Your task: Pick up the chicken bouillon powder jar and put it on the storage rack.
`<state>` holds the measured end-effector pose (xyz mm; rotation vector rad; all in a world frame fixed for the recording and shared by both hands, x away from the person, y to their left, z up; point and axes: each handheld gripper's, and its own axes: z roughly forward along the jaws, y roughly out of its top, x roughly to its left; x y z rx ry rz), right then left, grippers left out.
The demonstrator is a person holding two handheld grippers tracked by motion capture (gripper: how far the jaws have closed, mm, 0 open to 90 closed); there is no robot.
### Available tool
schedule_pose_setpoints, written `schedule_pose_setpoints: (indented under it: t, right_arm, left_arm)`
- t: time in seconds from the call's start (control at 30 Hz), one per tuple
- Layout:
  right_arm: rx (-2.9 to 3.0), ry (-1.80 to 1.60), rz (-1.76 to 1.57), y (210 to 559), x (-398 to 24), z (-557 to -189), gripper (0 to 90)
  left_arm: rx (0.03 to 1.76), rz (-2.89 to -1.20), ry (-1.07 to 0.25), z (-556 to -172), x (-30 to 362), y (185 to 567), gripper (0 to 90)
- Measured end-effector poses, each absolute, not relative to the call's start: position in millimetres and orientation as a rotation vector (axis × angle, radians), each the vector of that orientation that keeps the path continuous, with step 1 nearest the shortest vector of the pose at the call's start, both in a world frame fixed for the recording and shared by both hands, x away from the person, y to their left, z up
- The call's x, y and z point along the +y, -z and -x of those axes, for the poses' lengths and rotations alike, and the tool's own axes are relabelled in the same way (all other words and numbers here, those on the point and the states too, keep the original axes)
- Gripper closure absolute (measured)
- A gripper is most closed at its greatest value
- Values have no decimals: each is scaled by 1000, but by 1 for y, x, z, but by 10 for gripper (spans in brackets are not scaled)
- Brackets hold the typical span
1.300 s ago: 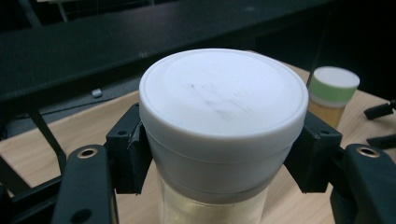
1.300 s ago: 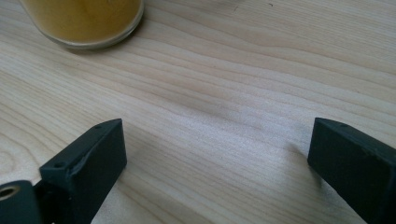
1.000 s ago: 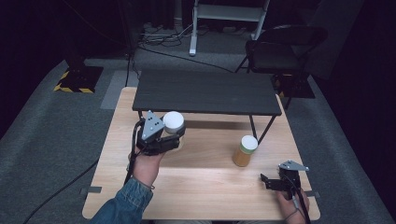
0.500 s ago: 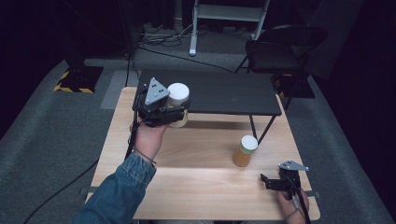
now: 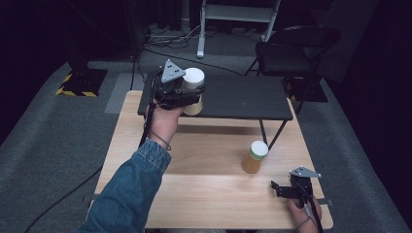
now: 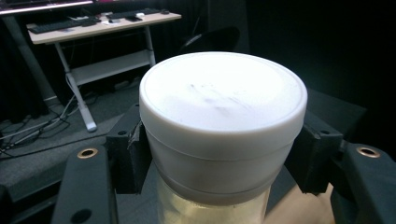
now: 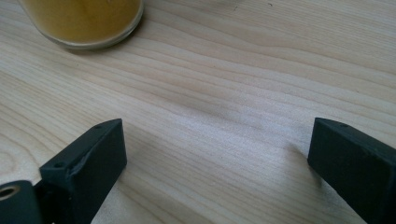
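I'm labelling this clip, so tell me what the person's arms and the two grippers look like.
Both grippers are black with blocky square-ended jaws. The left gripper and right gripper each carry a grey three-cornered plate and trail a black cable. The left arm wears a blue denim sleeve, with a thin band at the wrist.

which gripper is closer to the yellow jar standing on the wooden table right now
Right. The right gripper rests on the wooden table just toward the person from the yellow jar, jaws open. The left gripper is up over the black shelf, holding a white-lidded jar.
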<state>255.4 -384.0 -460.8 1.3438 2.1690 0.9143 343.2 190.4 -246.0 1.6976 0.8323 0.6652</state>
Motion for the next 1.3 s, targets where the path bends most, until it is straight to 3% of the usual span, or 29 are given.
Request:
schedule_pose_setpoints:
  t: [0.17,0.43,0.53,0.7,1.3]
  right_arm:
    - [2169,-914,-1344,461,-384,-255,42]
    - [2169,-914,-1344,461,-384,-255,42]
    - [2169,-914,-1344,461,-384,-255,42]
    - [2169,-915,-1344,461,-384,-255,42]
    - [2170,-914,-1343,461,-383,-256,42]
  left_arm:
    - [885,-1678,-624,-360,191,255,335]
    - [904,-1665,-675,-360,182,266,331]
    - [906,-1652,-710,-356,180,268,223]
    - [925,-1639,-727,-346,184,268,155]
    - [927,-1653,-749,-289,211,287,157]
